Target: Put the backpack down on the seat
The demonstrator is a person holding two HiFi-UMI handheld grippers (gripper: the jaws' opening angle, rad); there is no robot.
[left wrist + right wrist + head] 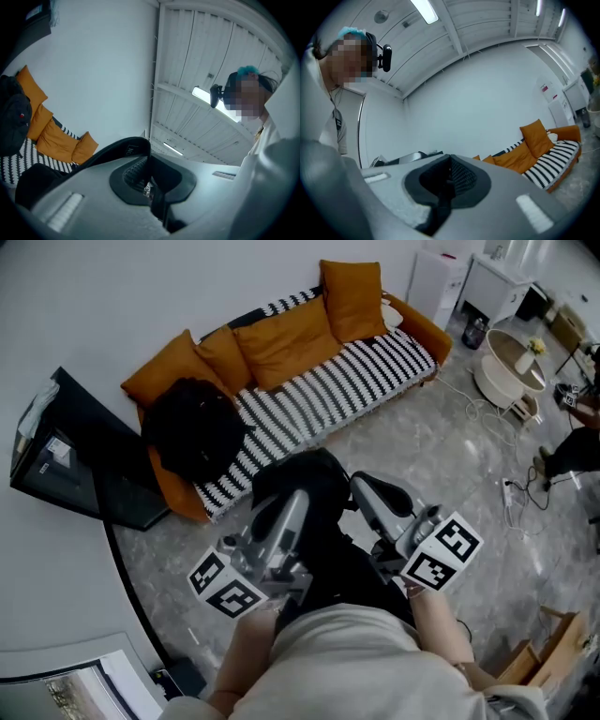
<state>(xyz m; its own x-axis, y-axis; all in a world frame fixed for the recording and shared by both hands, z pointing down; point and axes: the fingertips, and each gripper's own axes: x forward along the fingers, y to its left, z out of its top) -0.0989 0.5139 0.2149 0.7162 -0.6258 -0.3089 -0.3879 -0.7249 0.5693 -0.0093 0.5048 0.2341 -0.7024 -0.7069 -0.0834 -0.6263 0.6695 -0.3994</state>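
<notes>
Left gripper had its jaws clamped tight on a black strap of the backpack. Right gripper had its jaws closed too, dark backpack fabric pinched between them. Backpack hung between both grippers, above the floor just in front of the sofa, not on its seat. A second backpack sat on the sofa's left end.

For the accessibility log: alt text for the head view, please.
Left tool and right tool hold a black backpack above the floor, facing an orange sofa with a striped seat cover. A second backpack sits at its left end.
</notes>
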